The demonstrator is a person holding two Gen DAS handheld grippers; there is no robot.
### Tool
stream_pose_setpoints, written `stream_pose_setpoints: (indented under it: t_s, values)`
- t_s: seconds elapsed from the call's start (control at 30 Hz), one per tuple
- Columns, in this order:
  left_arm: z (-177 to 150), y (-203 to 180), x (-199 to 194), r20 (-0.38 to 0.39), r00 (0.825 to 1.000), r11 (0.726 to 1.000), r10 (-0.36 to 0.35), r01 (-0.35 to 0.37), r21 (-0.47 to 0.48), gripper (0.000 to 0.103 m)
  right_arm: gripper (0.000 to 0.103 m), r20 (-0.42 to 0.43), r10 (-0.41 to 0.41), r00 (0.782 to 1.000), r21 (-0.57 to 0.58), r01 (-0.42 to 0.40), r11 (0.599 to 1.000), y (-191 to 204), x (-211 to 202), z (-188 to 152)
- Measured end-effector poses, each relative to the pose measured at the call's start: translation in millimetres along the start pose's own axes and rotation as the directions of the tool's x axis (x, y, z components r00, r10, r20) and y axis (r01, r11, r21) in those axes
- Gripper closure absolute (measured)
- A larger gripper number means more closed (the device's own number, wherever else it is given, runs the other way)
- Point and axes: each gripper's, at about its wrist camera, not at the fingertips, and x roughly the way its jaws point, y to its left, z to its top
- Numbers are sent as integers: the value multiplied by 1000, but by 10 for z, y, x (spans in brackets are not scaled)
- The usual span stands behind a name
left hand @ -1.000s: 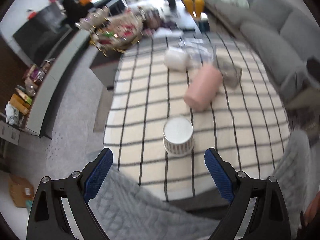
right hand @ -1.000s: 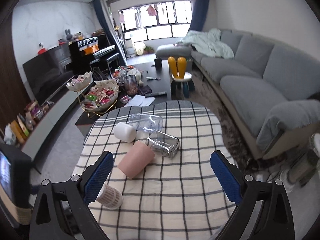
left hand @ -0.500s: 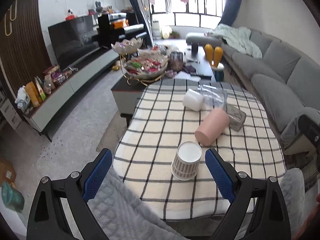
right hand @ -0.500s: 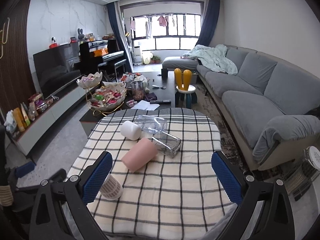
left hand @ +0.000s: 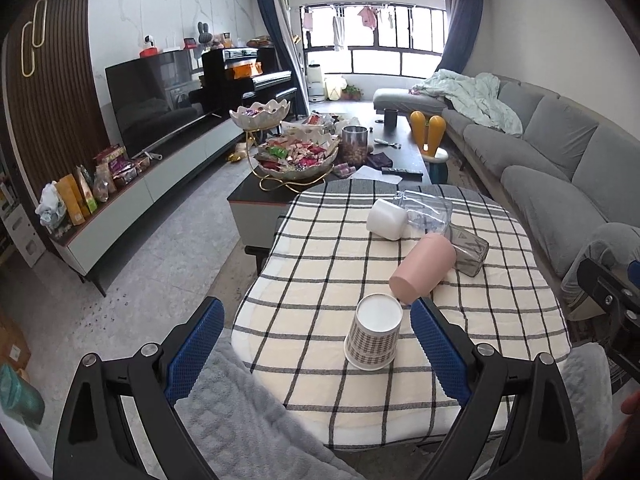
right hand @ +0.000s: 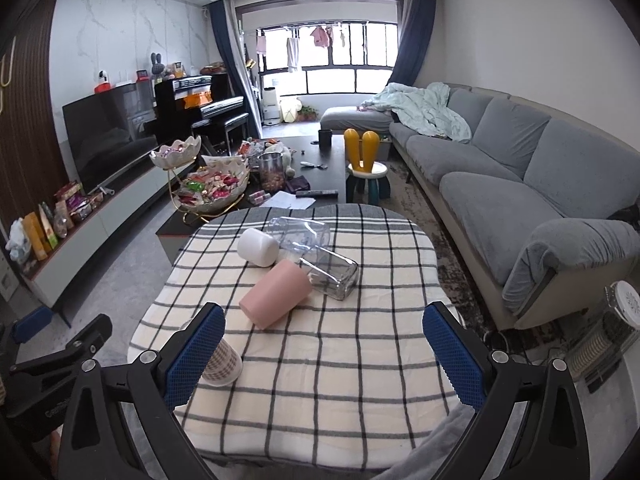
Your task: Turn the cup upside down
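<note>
A patterned paper cup (left hand: 373, 333) stands upside down on the checked tablecloth (left hand: 320, 264), near the table's front left; it also shows in the right wrist view (right hand: 222, 363), partly behind my finger. My left gripper (left hand: 316, 354) is open and empty, just in front of that cup. My right gripper (right hand: 320, 356) is open and empty over the table's front edge. A pink cup (left hand: 423, 268) (right hand: 276, 293), a white cup (left hand: 387, 219) (right hand: 258, 247) and two clear glasses (left hand: 468, 250) (right hand: 329, 273) lie on their sides mid-table.
A dark coffee table (left hand: 296, 184) with a tiered snack bowl (left hand: 294, 156) stands beyond the table. A grey sofa (right hand: 520, 184) runs along the right. A TV unit (left hand: 132, 184) lines the left wall. A grey blanket (left hand: 240, 412) lies at the near edge.
The left wrist view has tilted up from looking down at the table to looking across the room. The right gripper has drawn back slightly. The cups have not moved.
</note>
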Motion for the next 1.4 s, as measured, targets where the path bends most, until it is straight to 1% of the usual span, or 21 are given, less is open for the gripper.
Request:
stream_pose_setpoints:
  t_s: [0.87,1.03,1.4]
  values:
    - [15,-2,-16,-10,1000,1000,0,0,-2,7,3,-8,1,1000,3,-1,1000,-3,20,1]
    - [15,-4,-15,-10,1000,1000,1,-1,-2,6,3,-10,2,1000,4,-2,1000,-2,28,0]
    - [-3,-57,4,-15,1000,1000,1,0,2,5,3,-11,2,1000,3,-2,1000,-5,30,0]
